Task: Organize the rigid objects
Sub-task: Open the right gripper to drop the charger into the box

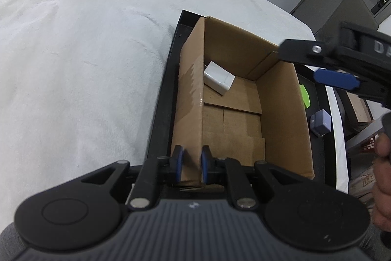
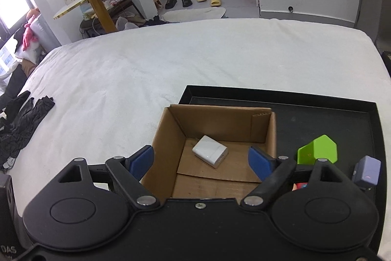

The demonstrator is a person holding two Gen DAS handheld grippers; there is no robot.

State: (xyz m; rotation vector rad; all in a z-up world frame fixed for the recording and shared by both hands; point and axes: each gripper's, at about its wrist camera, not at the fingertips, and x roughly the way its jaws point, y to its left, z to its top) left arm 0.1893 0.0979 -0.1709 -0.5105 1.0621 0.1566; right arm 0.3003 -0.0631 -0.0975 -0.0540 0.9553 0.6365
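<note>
An open cardboard box (image 1: 281,99) (image 2: 171,138) stands in a black tray (image 1: 161,94) (image 2: 317,119) on a white bed. A white charger block (image 1: 218,81) (image 2: 210,151) lies on the box floor. My left gripper (image 1: 191,164) is shut on the box's left wall near its front corner. My right gripper (image 2: 200,160) is open and empty, held above the box; it also shows in the left wrist view (image 1: 315,62). A green block (image 2: 317,149) (image 1: 304,96) and a lavender block (image 2: 367,170) (image 1: 320,123) sit in the tray to the right of the box.
The white bed cover (image 2: 171,65) stretches left and beyond the tray. Dark clothing (image 2: 22,119) lies at the bed's left edge. A small red item (image 2: 301,186) peeks out beside the lavender block. A table, shoes and boxes stand on the floor beyond.
</note>
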